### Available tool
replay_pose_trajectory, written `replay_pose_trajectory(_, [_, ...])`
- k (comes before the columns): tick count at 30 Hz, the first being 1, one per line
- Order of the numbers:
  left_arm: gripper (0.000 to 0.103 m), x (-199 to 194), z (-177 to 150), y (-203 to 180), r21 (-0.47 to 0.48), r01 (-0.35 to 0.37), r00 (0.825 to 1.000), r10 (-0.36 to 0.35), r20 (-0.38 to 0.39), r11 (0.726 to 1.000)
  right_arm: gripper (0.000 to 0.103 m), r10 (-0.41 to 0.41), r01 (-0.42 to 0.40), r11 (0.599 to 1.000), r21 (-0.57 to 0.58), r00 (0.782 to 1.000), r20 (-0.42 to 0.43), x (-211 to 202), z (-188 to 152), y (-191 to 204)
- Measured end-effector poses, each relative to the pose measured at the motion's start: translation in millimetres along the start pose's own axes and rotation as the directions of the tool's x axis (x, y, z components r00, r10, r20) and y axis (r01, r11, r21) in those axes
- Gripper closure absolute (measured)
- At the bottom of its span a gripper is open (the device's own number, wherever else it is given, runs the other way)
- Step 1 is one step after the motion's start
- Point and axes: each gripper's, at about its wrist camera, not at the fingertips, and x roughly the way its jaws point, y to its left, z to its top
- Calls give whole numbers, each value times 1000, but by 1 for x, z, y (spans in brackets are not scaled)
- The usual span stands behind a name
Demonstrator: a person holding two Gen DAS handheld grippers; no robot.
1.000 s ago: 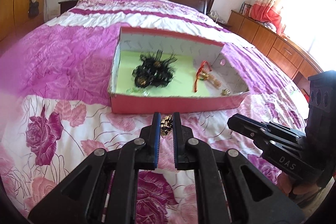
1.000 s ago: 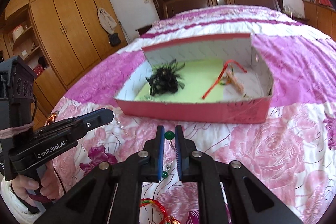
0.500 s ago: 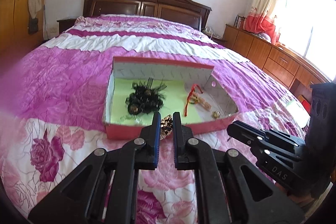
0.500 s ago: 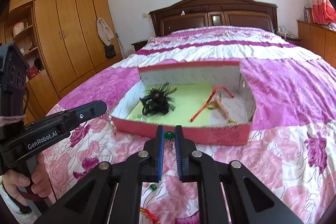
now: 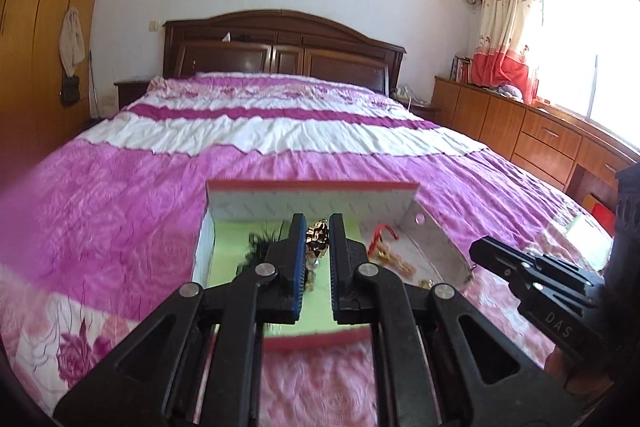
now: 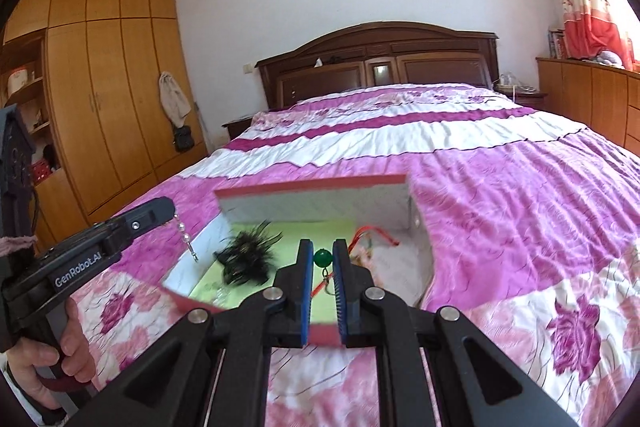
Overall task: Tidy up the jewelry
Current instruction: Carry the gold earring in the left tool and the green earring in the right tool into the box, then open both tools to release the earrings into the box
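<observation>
A gold ornament (image 5: 318, 238) is clamped between the fingers of the left gripper (image 5: 316, 247), and a short beaded chain is seen hanging from it in the right wrist view. The ornament is held over the open box (image 5: 312, 199), which lies on the bed (image 5: 120, 195) at about 12 o'clock from the gripper. A green bead (image 6: 322, 257) on a thin chain is pinched in the right gripper (image 6: 322, 263), likewise held above the green floor of the box.

Several pieces are already found inside the box: a black feathered piece (image 6: 246, 259) at roughly 10 o'clock from the right gripper, and a red cord (image 6: 374, 233) with small gold pieces beside it at about 1 o'clock, near the right wall.

The task is judged to be well under way but not finished. Part of the jewelry has been stowed, and two more pieces are carried over the box without having been let go. Both must be lowered and released onto the floor of the box. Whether other pieces are left on the bedspread cannot be told, since the area below the grippers is hidden by the gripper bodies. The hanging chains may catch on the front rim if the release is made too low or too near it.
</observation>
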Motion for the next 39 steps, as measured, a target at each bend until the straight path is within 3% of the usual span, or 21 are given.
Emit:
replay_pose_trajectory(8, [101, 31, -4, 4, -5, -13, 1000, 13, -22, 1000, 92, -48, 48, 999, -5, 998, -29, 35, 11, -13])
replay_pose_trajectory(17, [101, 69, -28, 11, 3, -40, 987, 40, -158, 999, 92, -78, 76, 997, -17, 982, -171, 75, -8, -19])
replay_pose_trajectory(27, [96, 82, -40, 9, -2, -44, 965, 42, -257, 999, 91, -98, 99, 995, -10, 965, -244, 90, -18, -24])
replay_pose_trajectory(30, [85, 82, -42, 10, -1, -54, 960, 52, -274, 999, 81, -98, 99, 995, -6, 963, -250, 90, -18, -24])
replay_pose_trajectory(33, [80, 77, -41, 9, 1, -51, 962, 49, -270, 999, 70, -74, 78, 997, 6, 967, -242, 86, -17, -22])
replay_pose_trajectory(39, [78, 63, -38, 6, 4, -44, 963, 44, -264, 999, 67, -42, 49, 998, 30, 976, -213, 71, -13, -19])
